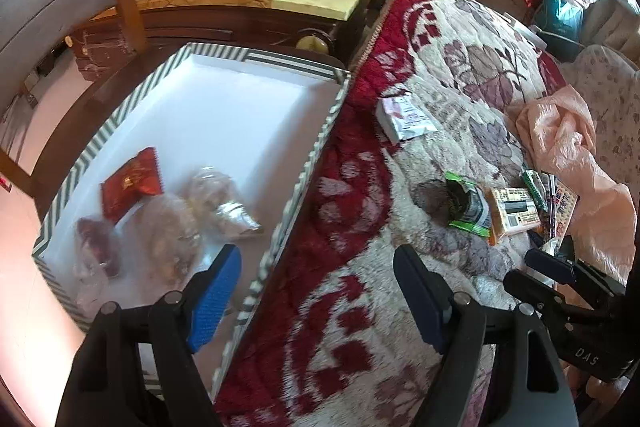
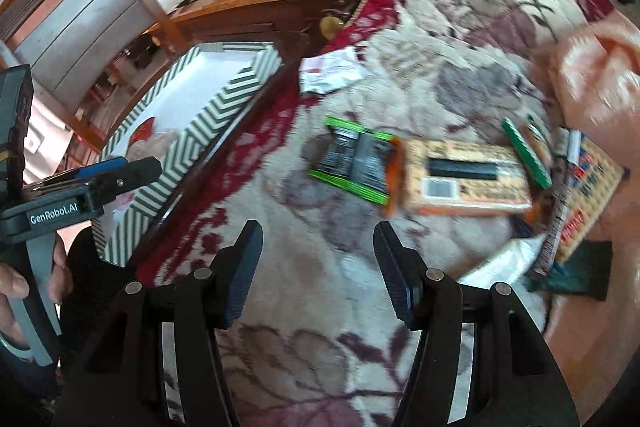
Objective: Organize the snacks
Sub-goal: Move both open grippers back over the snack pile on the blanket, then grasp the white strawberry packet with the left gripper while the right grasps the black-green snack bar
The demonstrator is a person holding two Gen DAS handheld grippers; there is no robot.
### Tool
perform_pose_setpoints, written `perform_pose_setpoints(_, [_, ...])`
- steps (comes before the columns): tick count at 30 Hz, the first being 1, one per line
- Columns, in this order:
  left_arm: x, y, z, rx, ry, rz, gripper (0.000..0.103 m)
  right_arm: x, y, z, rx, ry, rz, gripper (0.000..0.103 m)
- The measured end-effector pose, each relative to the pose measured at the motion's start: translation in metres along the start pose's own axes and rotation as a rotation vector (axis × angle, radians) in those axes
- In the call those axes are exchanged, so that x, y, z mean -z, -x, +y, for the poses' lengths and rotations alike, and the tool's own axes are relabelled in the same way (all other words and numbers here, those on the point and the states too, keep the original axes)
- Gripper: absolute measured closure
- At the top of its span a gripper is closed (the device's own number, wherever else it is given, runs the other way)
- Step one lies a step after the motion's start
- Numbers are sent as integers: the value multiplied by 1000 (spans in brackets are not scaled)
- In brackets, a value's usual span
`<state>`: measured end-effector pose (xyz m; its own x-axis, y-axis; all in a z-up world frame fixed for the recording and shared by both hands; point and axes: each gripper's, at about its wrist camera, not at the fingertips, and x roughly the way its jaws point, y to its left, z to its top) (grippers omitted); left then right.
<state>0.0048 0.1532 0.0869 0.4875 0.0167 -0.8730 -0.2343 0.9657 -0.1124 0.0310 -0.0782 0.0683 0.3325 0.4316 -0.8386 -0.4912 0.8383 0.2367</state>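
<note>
Two empty tools, left tool (image 1: 316, 291) and right tool (image 2: 318, 271), are being held open above light, crinkly snack packets (image 2: 356, 163), best pinched by an edge seam.

"GenRobot.AI" on left gripper (image 2: 120, 173) body, "DAS" on right gripper (image 1: 560, 269) body

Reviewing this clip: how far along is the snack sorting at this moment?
Partly done. Several snacks already lie in the striped box: a red packet and some clear bags. Nothing is in hand: the left gripper and right gripper are both open and empty. Left on the blanket: a green-edged packet, an orange box, a white packet and a few more wrappers beside them.
</note>
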Motion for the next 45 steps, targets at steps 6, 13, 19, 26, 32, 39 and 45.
perform_pose_setpoints(6, [-7, -14, -23, 10, -29, 26, 23, 6, 3, -29, 10, -62, 0, 45])
perform_pose_setpoints(13, [-17, -28, -46, 33, -56, 54, 23, 1, -3, -36, -19, -78, 4, 45])
perform_pose_setpoints(19, [-32, -38, -55, 35, -54, 66, 23, -5, -12, -41, -46, -110, 5, 45])
perform_pose_setpoints(26, [-42, -42, -46, 19, -19, 63, 23, -33, -35, -26, -70, -96, 11, 45])
perform_pose_setpoints(32, [-47, -48, -35, 5, 2, 73, 23, -49, -63, -18, -26, -86, 49, 45])
perform_pose_setpoints(39, [-52, -55, -35, 5, 5, 81, 23, -58, -74, -25, -59, -102, 38, 45])
perform_pose_setpoints(45, [-57, -59, -44, 5, -5, 83, 23, -57, -78, -25, -48, -41, 57, 58])
